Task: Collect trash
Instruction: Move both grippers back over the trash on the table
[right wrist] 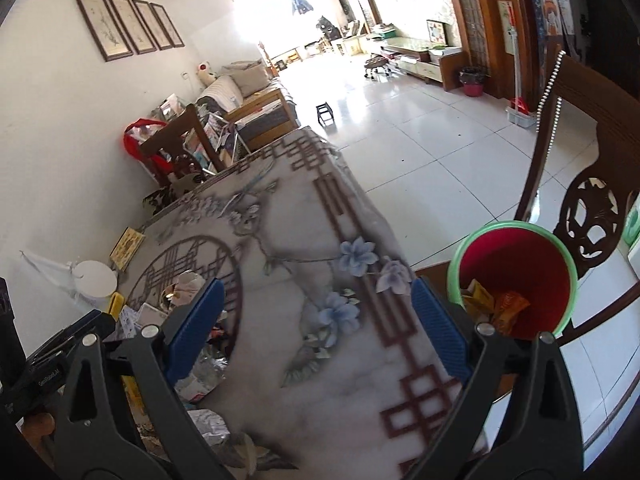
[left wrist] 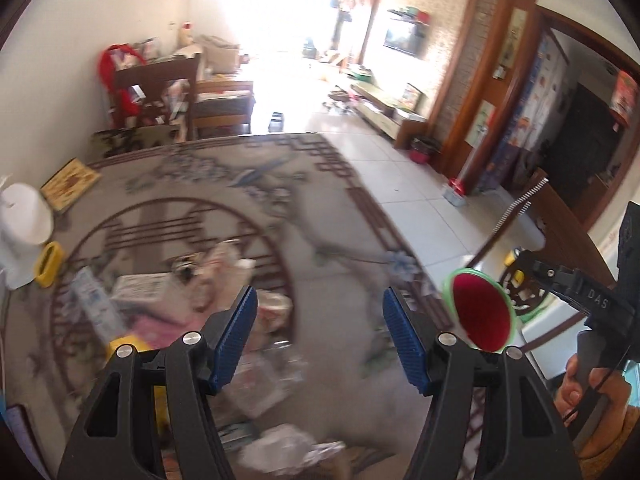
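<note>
A heap of wrappers and crumpled packaging (left wrist: pixel 168 312) lies on the patterned tablecloth (left wrist: pixel 328 216), blurred in the left wrist view. My left gripper (left wrist: pixel 320 320) hovers open over the heap's right side, with nothing between its blue pads (left wrist: pixel 236 332). A red bin with a green rim (right wrist: pixel 516 276) stands off the table's right edge, with yellow and orange wrappers (right wrist: pixel 496 304) inside. My right gripper (right wrist: pixel 316 320) is open and empty above the cloth (right wrist: pixel 304 240), between the trash heap (right wrist: pixel 196 380) and the bin. The bin (left wrist: pixel 482 312) also shows beside the left gripper's right finger.
A white paper roll (left wrist: pixel 24 220), a yellow holder (left wrist: pixel 48 264) and a flat yellow box (left wrist: pixel 70 184) sit at the table's left edge. A carved wooden chair (right wrist: pixel 592 200) stands behind the bin. A hand (left wrist: pixel 592 396) holds the right gripper's handle.
</note>
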`<state>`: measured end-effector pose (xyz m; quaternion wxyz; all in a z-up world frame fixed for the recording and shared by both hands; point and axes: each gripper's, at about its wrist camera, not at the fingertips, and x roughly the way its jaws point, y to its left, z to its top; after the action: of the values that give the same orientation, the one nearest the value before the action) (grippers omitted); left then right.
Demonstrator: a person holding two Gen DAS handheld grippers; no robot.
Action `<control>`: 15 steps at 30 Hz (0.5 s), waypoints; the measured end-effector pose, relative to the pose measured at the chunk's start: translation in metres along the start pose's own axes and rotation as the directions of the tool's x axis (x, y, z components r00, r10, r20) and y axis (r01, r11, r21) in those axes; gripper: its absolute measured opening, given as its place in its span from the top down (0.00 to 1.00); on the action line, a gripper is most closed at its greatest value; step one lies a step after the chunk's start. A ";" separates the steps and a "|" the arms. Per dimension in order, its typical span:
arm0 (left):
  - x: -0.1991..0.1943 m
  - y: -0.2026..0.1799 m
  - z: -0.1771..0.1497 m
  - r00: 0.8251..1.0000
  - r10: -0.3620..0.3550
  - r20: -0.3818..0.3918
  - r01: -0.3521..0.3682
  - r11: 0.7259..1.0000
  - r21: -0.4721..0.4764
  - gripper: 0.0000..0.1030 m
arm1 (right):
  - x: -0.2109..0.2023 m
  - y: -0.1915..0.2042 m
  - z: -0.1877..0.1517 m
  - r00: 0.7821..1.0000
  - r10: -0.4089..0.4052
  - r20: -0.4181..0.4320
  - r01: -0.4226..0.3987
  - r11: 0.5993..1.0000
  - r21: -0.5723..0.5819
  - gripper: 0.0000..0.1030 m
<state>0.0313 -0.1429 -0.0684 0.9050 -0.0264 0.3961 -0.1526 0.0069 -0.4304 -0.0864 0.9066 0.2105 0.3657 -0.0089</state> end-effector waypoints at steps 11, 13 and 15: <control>-0.016 0.126 -0.019 0.990 0.141 -0.024 -0.143 0.982 -0.123 0.40 | 0.028 0.104 -0.030 0.997 0.044 -0.068 -0.049 0.996 -0.078 0.09; -0.009 0.147 -0.023 0.988 0.148 -0.047 -0.153 0.978 -0.141 0.40 | 0.032 0.113 -0.036 0.996 0.041 -0.078 -0.048 0.995 -0.082 0.09; -0.002 0.165 -0.030 0.987 0.143 -0.077 -0.154 0.976 -0.152 0.40 | 0.037 0.122 -0.041 0.995 0.035 -0.095 -0.044 0.995 -0.091 0.09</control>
<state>0.0505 0.0171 -0.1157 0.8956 -0.0630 0.4371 -0.0537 0.0273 -0.2983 -0.0916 0.8973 0.1756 0.4035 0.0360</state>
